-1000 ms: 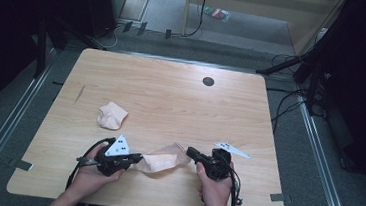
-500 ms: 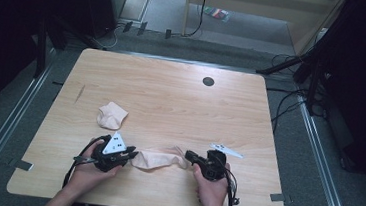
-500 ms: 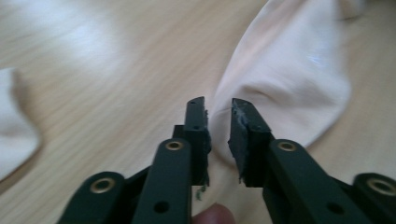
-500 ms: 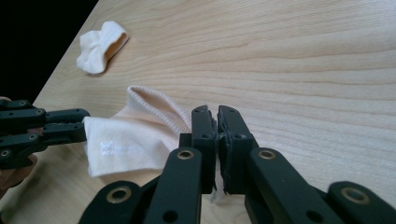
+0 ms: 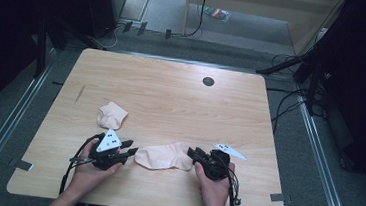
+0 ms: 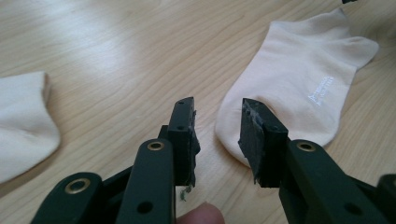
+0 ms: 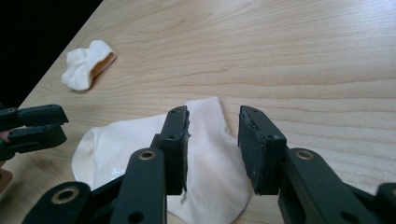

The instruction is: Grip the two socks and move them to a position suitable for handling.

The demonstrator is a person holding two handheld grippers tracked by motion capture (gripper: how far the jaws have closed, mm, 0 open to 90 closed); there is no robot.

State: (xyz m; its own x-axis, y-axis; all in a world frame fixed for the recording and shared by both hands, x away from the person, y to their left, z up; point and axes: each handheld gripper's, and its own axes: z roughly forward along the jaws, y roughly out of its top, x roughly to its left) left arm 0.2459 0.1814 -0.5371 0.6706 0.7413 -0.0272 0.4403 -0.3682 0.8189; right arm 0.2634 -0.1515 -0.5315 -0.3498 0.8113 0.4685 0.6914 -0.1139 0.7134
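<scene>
A pale, flat sock (image 5: 166,157) lies on the wooden table (image 5: 181,103) between my two grippers. My left gripper (image 5: 129,147) is at its toe end and my right gripper (image 5: 194,154) at its cuff end. In the left gripper view the jaws (image 6: 217,126) stand apart, just short of the sock's toe (image 6: 299,79). In the right gripper view the jaws (image 7: 214,135) hover apart over the sock's cuff (image 7: 140,140) without pressing it. Both pairs of jaws have just been opening. A second, bunched sock (image 5: 112,115) sits farther back on the left.
A dark round grommet (image 5: 208,81) is set in the table's far side. The table's near edge runs just under the person's hands. Cables and dark stands crowd the floor to the right (image 5: 292,92).
Both grippers were shut on the sock's ends, holding it between them. They have let go, and the sock now lies flat on the table.
</scene>
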